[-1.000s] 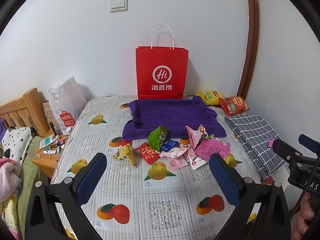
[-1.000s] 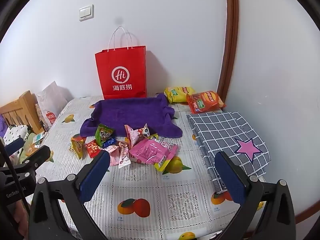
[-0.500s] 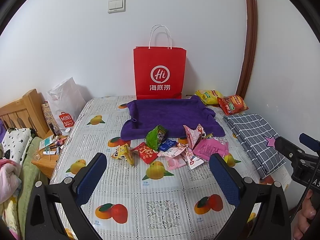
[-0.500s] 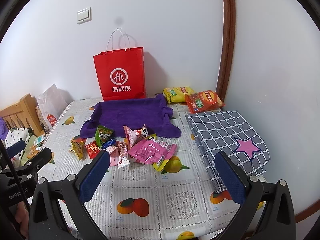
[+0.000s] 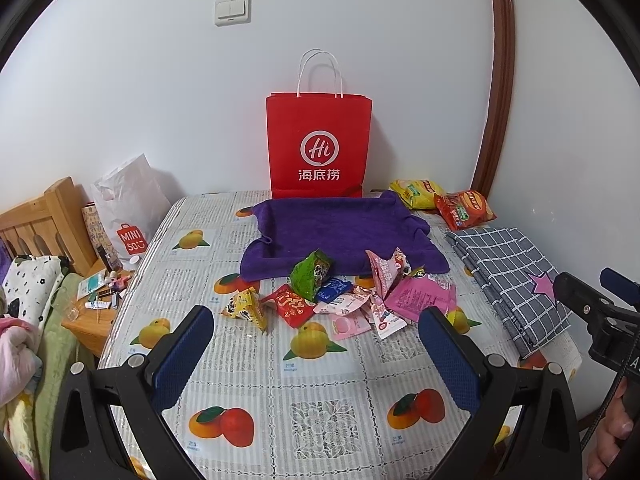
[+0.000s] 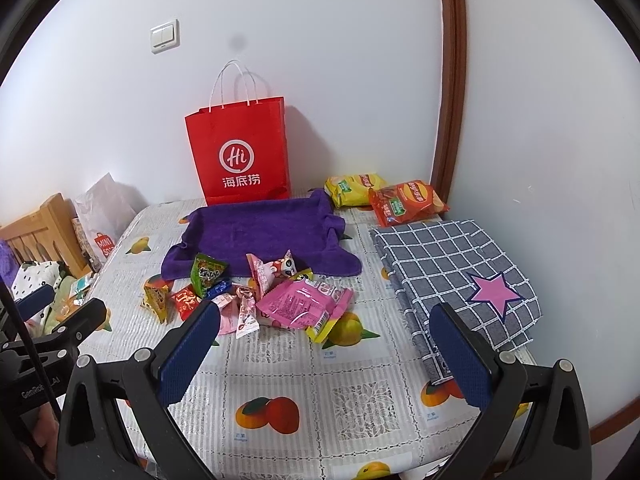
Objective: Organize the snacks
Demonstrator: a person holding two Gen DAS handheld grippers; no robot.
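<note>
Looking across the table [image 5: 320, 364] from left to right, we see a fruit-printed plastic cloth covering it, with a wooden headboard [image 5: 38, 220] and a white shopping bag [image 5: 128, 204] off its left edge, and beside them a small wooden stand [image 5: 94, 312] littered with small items. Against the white wall, under a light switch [image 5: 233, 9], a red paper bag [image 5: 319, 146] stands upright, and a purple towel [image 5: 340, 236] lies spread just in front of it. The snacks [image 5: 340, 300] sit in a loose heap touching the towel's near edge: a yellow triangular packet [image 5: 244, 309], a red packet [image 5: 289, 305], a green packet [image 5: 312, 272] and a large pink packet [image 6: 300, 305] among them. Further right, a yellow chip bag [image 6: 352, 188] and a red chip bag [image 6: 406, 200] lie near the brown door frame [image 6: 450, 80], and a folded grey checked cloth [image 6: 456, 272] with a pink star rests along the table's right side. Our left gripper [image 5: 316, 344] hovers above the near table with its fingers spread wide, holding nothing; our right gripper [image 6: 326, 344] is likewise wide open and empty. The left view alone shows the cluttered stand clearly (and a hand [image 5: 612, 440] at its lower right corner), while the right view shows the whole checked cloth.
</note>
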